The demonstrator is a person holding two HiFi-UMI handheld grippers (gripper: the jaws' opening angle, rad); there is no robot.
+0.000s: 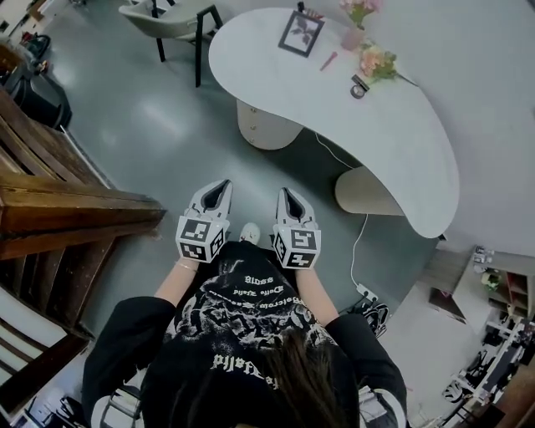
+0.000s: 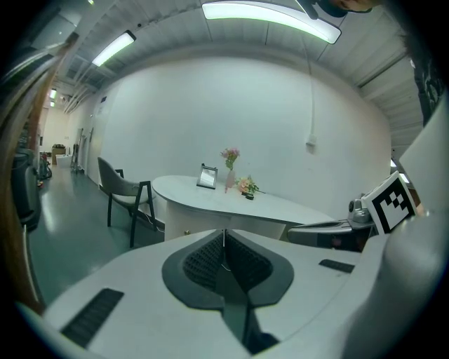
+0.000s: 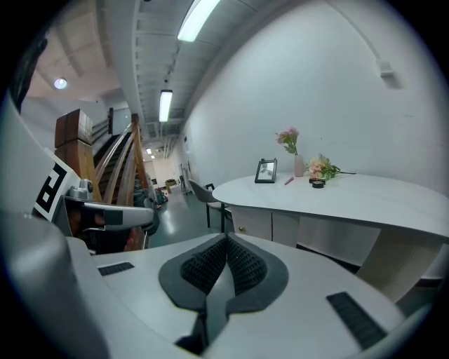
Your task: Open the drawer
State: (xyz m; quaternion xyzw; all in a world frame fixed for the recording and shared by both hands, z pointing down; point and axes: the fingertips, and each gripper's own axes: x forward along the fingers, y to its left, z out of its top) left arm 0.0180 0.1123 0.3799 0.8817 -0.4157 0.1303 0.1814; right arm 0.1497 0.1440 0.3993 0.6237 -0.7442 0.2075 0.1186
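L gripper & R gripper: jaws together, empty, touching nothing.

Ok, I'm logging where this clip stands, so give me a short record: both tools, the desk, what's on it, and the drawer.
left tool: shut, empty, held in front of the torso, aimed at the desk
right tool: shut, empty, beside the left tool
desk: white, curved, not yet reached
on desk: frame, vase, flowers, pink pen
drawer knob: on the front under the desk top; front looks closed
chair: beside the desk
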